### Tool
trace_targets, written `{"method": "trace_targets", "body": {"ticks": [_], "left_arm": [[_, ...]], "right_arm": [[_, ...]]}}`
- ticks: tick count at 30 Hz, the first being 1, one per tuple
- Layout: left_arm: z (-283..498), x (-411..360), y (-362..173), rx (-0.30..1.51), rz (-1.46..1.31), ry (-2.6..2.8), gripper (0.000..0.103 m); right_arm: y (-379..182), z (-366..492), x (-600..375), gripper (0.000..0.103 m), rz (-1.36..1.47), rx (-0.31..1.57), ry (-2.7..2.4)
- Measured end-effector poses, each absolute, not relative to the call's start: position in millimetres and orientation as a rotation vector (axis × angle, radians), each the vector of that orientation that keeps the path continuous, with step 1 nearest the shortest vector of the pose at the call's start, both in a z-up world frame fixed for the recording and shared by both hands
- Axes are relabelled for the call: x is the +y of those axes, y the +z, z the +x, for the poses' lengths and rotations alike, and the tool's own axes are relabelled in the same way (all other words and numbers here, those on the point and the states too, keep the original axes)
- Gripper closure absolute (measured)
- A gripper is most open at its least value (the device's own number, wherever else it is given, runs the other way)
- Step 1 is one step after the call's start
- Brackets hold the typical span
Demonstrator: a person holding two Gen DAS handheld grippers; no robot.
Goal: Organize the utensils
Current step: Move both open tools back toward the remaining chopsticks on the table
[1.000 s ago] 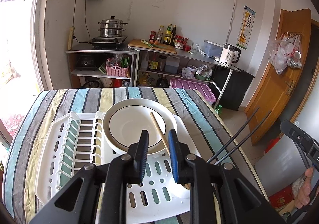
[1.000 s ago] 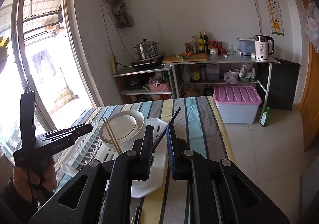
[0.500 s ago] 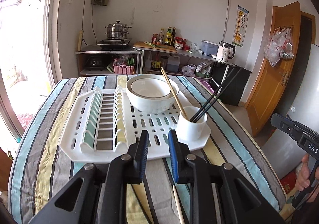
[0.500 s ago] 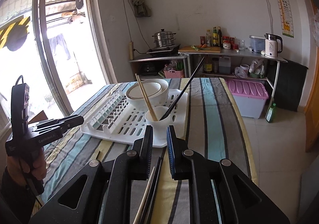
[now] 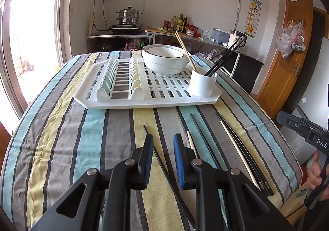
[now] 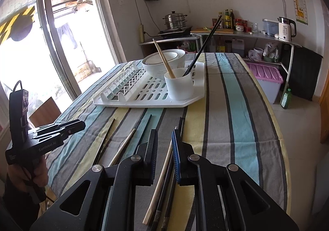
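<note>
A white cup (image 5: 202, 84) (image 6: 180, 84) on the white drying rack (image 5: 123, 99) (image 6: 144, 99) holds a wooden chopstick (image 5: 185, 50) and black chopsticks (image 5: 226, 56). Several loose chopsticks lie on the striped cloth: a black one (image 5: 160, 161) and a wooden one (image 5: 191, 145) by my left gripper (image 5: 163, 144), a wooden one (image 5: 238, 152) and black ones (image 5: 244, 152) further right. My left gripper is open and empty. My right gripper (image 6: 164, 140) is open and empty above a wooden chopstick (image 6: 159, 183) and black ones (image 6: 167, 181).
A white bowl (image 5: 165, 59) (image 6: 164, 62) sits on the rack behind the cup. The table edge runs close on the right (image 5: 287, 148). Kitchen shelves (image 5: 123, 37) with a steel pot stand behind the table. A pink-lidded bin (image 6: 265, 78) is on the floor.
Both grippers have pulled back from the rack and come down low over the cloth. The loose chopsticks at the near edge are now in view under them.
</note>
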State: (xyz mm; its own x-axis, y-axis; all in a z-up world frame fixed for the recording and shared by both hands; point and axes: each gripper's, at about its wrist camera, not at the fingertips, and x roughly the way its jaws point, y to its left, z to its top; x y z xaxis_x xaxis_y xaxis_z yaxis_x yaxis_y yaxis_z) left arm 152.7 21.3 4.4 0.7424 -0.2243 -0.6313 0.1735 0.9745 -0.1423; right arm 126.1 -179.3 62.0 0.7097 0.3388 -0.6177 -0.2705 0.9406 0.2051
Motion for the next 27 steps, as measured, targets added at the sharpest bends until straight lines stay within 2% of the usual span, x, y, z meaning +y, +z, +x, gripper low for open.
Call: {"method": "trace_targets", "body": {"ticks": [16,27], "left_arm": [[171.2,29.0,-24.9,0.777,-0.105,-0.196,0.082],[180.5,33.8,-35.1,0.805,-0.116,-0.183,0.082]], "right_arm": [[2.4,167.1,-148.0,0.089,0.050,0.897,0.363],[-2.7,188.2,-163.2,0.089,0.032,0.893,0.267]]}}
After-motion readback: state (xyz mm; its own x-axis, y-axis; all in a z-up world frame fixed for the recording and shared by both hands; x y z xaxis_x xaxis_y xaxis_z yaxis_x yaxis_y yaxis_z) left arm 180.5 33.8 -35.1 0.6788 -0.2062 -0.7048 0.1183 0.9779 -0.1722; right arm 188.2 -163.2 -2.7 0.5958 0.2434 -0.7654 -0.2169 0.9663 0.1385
